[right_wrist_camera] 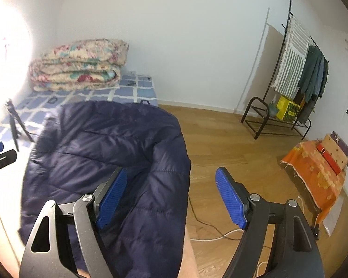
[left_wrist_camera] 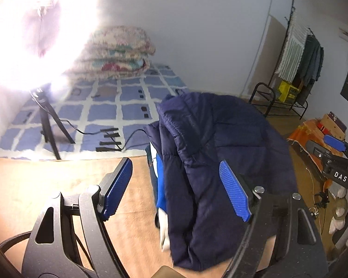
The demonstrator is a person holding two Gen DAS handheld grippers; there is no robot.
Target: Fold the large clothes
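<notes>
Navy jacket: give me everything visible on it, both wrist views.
The navy jacket is a dark blue quilted puffer with a smooth, slightly shiny shell and stitched channels. It lies folded into a thick bundle on the light wooden surface, layers stacked. At its left edge, bright blue and white fabric shows, perhaps lining or another garment. The left gripper and right gripper are both open above it; neither grips it.

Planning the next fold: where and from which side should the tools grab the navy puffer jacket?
Likely the jacket's rounded far edge, one tool on each side, coming down from above. The jacket lies bunched on the wooden surface with thick quilted folds; that edge looks free and pinchable. Both tools stand open, holding nothing.
</notes>
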